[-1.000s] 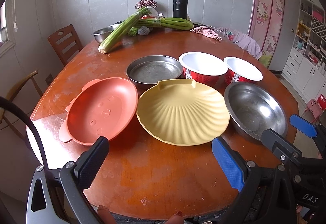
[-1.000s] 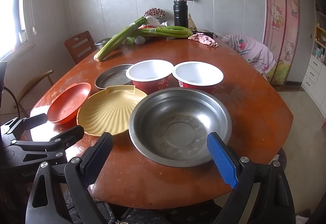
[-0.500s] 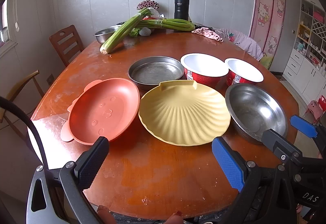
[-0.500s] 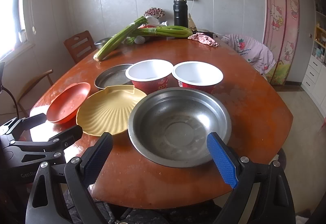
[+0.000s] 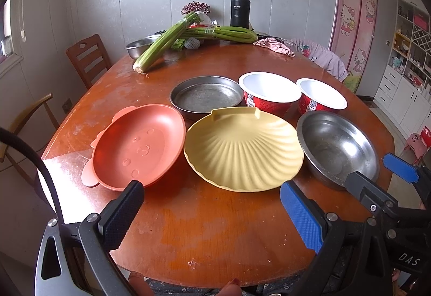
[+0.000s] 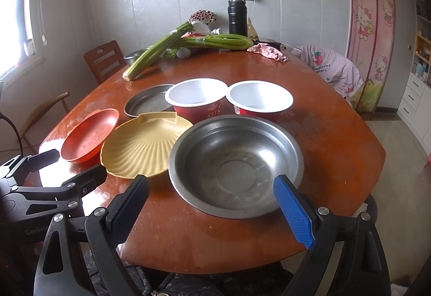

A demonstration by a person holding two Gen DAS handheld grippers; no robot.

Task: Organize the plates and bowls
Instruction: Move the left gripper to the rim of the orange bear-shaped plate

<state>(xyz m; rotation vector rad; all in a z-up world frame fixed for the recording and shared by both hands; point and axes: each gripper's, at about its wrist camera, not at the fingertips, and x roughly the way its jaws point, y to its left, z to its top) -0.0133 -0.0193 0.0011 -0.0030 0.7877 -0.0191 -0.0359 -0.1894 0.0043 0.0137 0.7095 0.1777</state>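
In the left wrist view little had changed since a second before; the dishes sat slightly nearer. The left claw [image 5: 211, 208] stood released and empty over bare table [image 5: 204, 228], just short of the orange plate [image 5: 137, 145] and yellow shell plate [image 5: 243, 149]. The right claw [image 5: 377, 177], cut off by the frame edge, reached beside the steel bowl [image 5: 336, 145].

In the right wrist view nothing had visibly moved. The right claw [image 6: 212, 208] stayed spread wide, empty, at the steel bowl's [image 6: 235, 164] near rim. Two red cups [image 6: 196, 102] partly hid the flat metal pan [image 6: 149, 103].
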